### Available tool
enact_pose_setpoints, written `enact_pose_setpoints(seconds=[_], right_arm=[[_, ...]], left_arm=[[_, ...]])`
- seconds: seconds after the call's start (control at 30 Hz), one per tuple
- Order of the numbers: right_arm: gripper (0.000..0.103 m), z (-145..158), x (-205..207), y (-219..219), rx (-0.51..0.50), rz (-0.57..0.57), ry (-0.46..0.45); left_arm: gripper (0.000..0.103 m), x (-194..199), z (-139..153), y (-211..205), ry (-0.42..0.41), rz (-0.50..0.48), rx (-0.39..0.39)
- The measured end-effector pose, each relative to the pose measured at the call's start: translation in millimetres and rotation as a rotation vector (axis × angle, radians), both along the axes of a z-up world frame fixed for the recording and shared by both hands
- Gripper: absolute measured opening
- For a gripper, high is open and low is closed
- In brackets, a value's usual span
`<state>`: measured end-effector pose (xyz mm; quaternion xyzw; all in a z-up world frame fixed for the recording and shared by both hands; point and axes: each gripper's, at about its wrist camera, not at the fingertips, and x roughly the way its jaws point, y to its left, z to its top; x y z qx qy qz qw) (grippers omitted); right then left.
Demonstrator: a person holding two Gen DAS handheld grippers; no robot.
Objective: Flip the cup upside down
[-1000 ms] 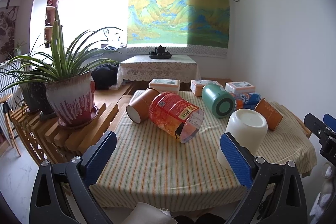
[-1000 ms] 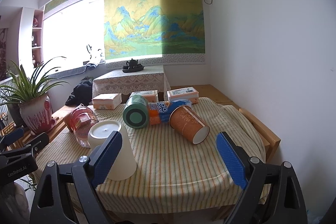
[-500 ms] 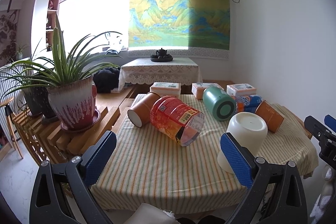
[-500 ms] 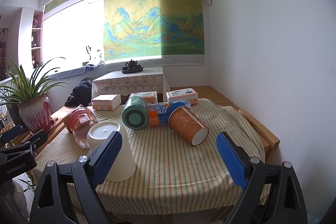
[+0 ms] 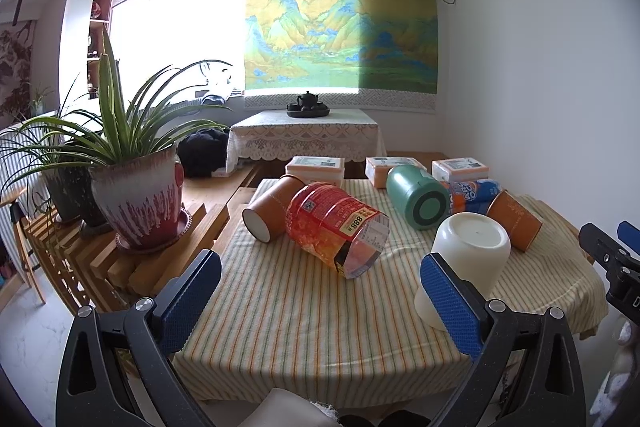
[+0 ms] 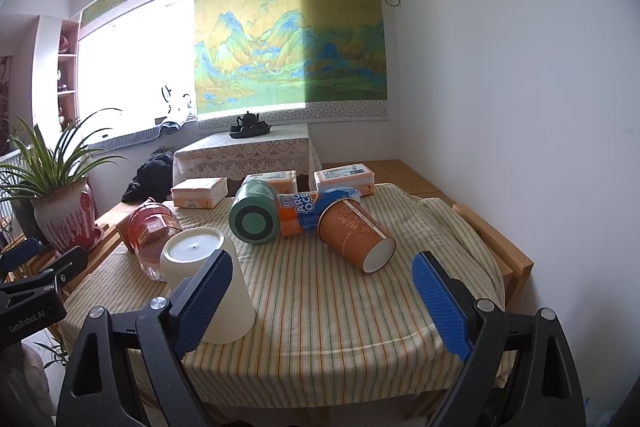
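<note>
A white cup [image 5: 466, 259] stands upside down, base up, near the front of the striped table; it also shows in the right wrist view [image 6: 208, 291]. My left gripper [image 5: 320, 299] is open and empty, held back from the table's front edge, its right finger [image 5: 450, 303] in front of the cup. My right gripper [image 6: 320, 299] is open and empty, its left finger [image 6: 202, 303] in front of the cup.
On the striped cloth [image 5: 288, 311] lie a red-labelled clear container [image 5: 336, 227], two orange paper cups [image 5: 268, 213] [image 6: 354, 233], a green tumbler [image 6: 256, 217] and a blue-orange cup [image 6: 304, 211]. Tissue packs line the back. A potted plant [image 5: 136, 195] stands left.
Both grippers have drawn back slightly from the table and stay open. The white cup has not moved.
</note>
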<state>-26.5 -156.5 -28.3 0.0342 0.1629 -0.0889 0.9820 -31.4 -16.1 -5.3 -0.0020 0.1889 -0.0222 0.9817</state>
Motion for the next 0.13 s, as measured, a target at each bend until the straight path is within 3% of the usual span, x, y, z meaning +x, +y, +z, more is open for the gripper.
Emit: enact_pose_setpoints(seconds=[0.13], right_arm=[[0.089, -0.8, -0.2, 0.5, 0.001, 0.000, 0.001]], left_arm=[[0.102, 1.1, -1.1, -0.1, -0.001, -0.005, 0.006]])
